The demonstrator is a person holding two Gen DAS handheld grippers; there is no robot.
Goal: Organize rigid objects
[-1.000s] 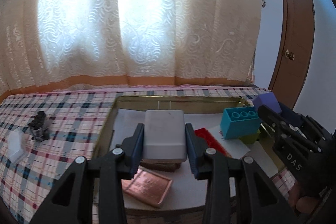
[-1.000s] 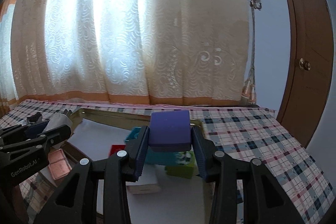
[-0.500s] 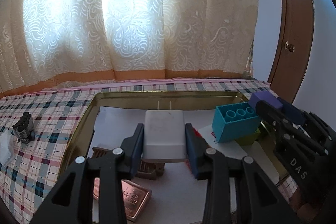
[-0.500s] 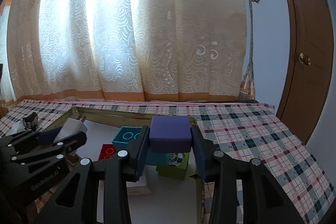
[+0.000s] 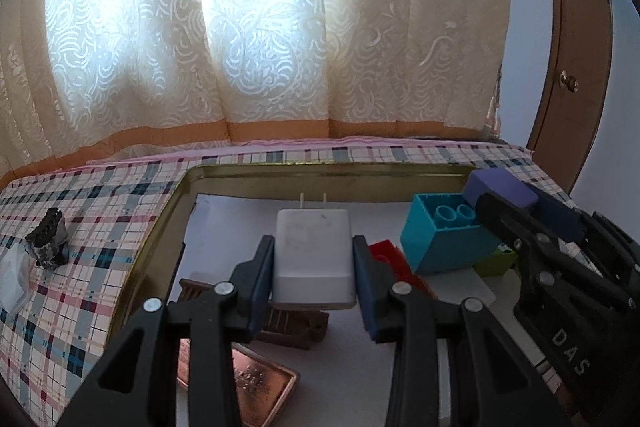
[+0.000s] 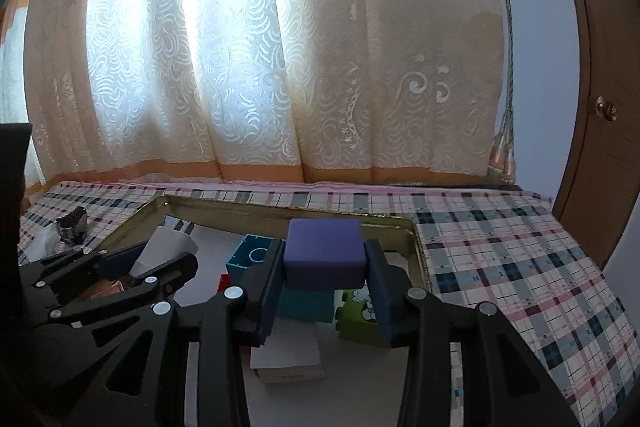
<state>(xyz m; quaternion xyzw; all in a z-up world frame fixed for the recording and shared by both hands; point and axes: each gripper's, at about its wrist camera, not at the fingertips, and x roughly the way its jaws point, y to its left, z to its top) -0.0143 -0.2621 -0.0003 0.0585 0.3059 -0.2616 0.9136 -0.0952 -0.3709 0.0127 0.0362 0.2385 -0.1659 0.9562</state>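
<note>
My left gripper [image 5: 313, 259] is shut on a white plug charger [image 5: 312, 259], prongs pointing away, held over the gold tray [image 5: 320, 173]. My right gripper [image 6: 325, 263] is shut on a purple block [image 6: 325, 254], above the tray's right half. That block [image 5: 500, 185] and the right gripper [image 5: 520, 211] also show at the right of the left wrist view. In the tray lie a teal brick [image 5: 444, 239], a red brick [image 5: 390, 257], a green brick [image 6: 362, 319], a brown grooved piece [image 5: 288, 319] and a copper plate [image 5: 256, 383].
The tray sits on a plaid tablecloth [image 6: 520, 267]. Left of the tray lie a dark metal clip [image 5: 48, 241] and a clear plastic piece [image 5: 14, 279]. A small white pad [image 6: 286, 359] rests in the tray's front. Curtains hang behind; a wooden door [image 6: 600, 107] stands right.
The left gripper has carried the charger forward and slightly down over the tray, so the tray fills more of its view. The right gripper has kept its place with the purple block.
</note>
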